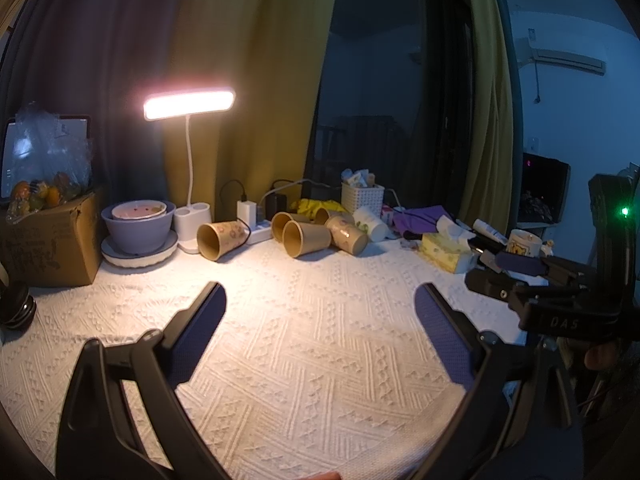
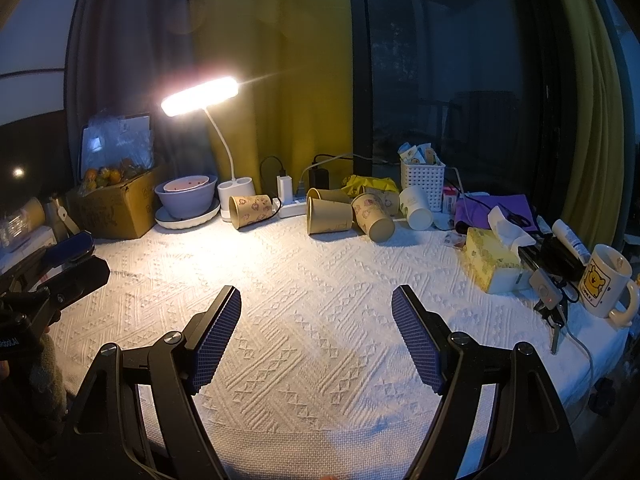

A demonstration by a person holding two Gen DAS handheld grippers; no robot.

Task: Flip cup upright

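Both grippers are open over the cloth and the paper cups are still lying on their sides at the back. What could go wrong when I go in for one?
The lone cup lies against the lamp base and a black cable; a finger could snag either. The middle cups touch, so lifting one may roll its neighbours. Thin paper could crush under the right gripper.

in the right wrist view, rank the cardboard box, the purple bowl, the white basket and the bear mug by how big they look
1. cardboard box
2. purple bowl
3. Unsure: white basket and bear mug look alike, and the mug is nearer the camera.
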